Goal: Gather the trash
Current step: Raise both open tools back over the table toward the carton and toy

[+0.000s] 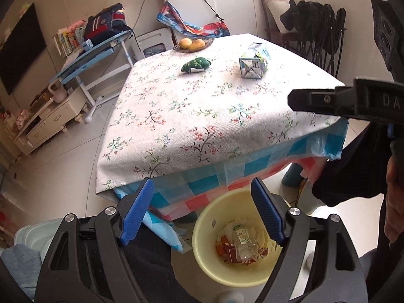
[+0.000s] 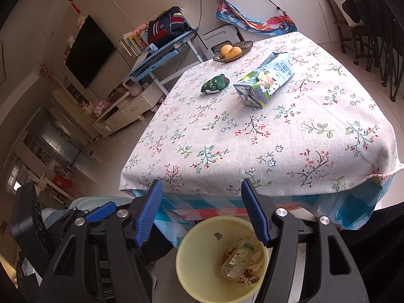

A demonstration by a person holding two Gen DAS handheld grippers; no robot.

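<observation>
Two grippers, left [image 1: 202, 209] and right [image 2: 199, 212], both with jaws apart and nothing between them, hanging over the bin [image 2: 181, 257] on the floor at the near edge of the worktop [image 2: 252, 139]. Already in the bin: a crushed bottle [image 2: 236, 260] and wrappers. Left to collect, by the look of it: one dented carton [image 2: 265, 83], lying on its side toward 12 o'clock on the cloth, well apart from both grippers. Just beside it at 10 o'clock a green frog toy [image 2: 214, 83]; farther at 11 o'clock a fruit basket [image 2: 233, 49].

Risks from here, as judgements only: a long reach across the cloth, so a pad catching the fabric and dragging it; a crumpled carton buckling or slipping under a squeeze on its slanted faces; leftover liquid spilling if tipped spout-down; frog taken for trash; carton dropped short of the bin.
</observation>
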